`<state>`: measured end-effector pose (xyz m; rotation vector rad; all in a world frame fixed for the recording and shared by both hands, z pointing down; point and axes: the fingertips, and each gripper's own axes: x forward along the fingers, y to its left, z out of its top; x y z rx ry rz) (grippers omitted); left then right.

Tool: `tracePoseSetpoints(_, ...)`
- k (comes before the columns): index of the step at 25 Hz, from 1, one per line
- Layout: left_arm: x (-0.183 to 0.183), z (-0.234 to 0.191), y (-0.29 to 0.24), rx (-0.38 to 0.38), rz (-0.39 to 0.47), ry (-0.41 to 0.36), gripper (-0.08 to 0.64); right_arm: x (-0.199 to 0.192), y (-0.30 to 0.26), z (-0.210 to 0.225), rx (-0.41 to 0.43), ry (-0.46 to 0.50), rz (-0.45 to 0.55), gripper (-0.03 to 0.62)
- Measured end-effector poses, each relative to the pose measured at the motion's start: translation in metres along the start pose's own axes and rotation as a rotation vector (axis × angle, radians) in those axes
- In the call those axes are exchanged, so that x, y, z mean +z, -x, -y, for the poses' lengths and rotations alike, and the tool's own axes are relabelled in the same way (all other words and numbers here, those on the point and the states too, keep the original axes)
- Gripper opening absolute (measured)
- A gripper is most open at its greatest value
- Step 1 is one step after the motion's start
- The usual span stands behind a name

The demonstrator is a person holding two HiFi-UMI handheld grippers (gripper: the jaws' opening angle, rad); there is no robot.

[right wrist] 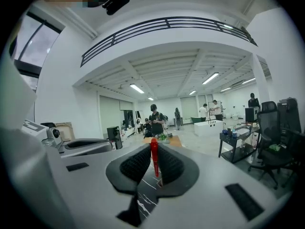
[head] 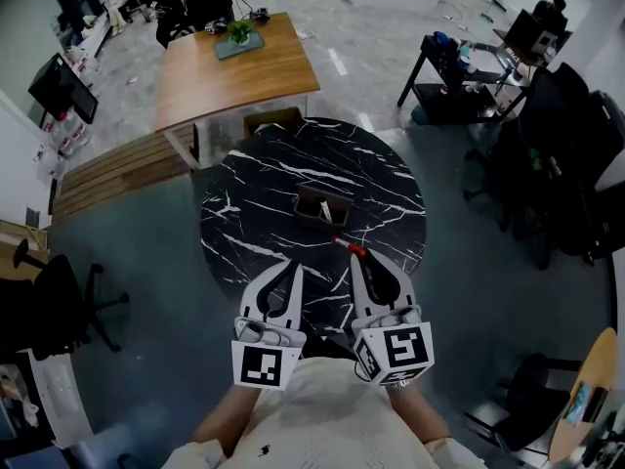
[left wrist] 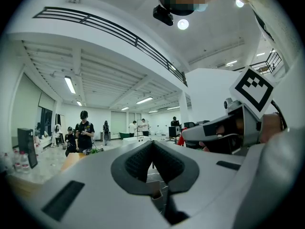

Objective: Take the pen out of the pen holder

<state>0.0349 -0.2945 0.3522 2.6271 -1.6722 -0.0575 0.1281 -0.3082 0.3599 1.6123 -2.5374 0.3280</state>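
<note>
Right tool [head: 359,259] clamps the red pen [right wrist: 154,157] upright, clear of the holder [head: 322,206] just ahead on the bench [head: 254,213]; left tool [head: 290,265] closed, empty.

Side by side over the near edge of the table [head: 244,242], the left gripper [head: 292,262] points forward with its jaws together and empty, while the right gripper [head: 359,258] clamps a red pen [head: 354,249] at its tips, both angled slightly inward.
</note>
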Motion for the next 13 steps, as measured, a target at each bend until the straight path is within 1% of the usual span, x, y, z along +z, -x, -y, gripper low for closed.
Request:
tracePoseSetpoints(7,0.0037,-0.0028,0.0046,0.016,0.005,0.002,0.011,0.0022,0.0022,-0.0023,0.003,0.000,0.003,0.057)
tracePoseSetpoints(13,0.0036,0.0016,0.0093,0.005,0.004,0.006,0.012,-0.0005,0.0071,-0.0016,-0.004,-0.002,0.000,0.058)
